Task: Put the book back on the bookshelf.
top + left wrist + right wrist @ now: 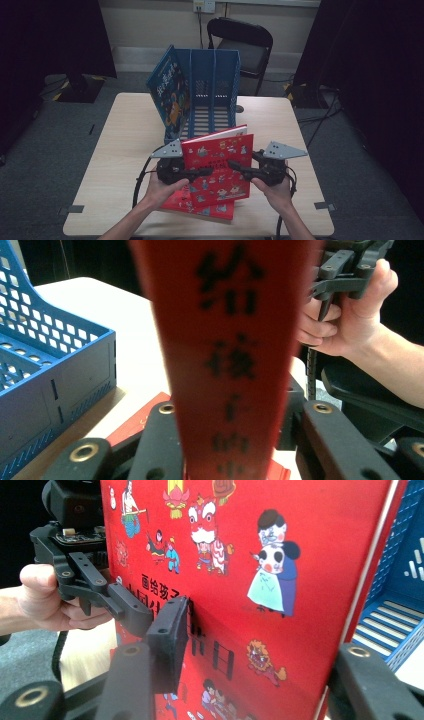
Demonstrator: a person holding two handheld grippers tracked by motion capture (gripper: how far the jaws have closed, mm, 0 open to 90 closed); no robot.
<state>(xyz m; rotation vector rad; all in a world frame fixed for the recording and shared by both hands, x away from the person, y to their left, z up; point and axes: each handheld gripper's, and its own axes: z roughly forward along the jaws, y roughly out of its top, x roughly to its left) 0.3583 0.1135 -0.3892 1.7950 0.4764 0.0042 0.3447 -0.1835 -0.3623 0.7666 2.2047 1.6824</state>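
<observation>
While both hands lift it, left gripper (200, 172) and right gripper (235, 166) each clamp the red book (220, 167).

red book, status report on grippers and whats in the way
Left gripper and right gripper both shut on the red book, held up off the table. Second red book flat underneath. Blue file rack just beyond, blue book in its left slot.
</observation>
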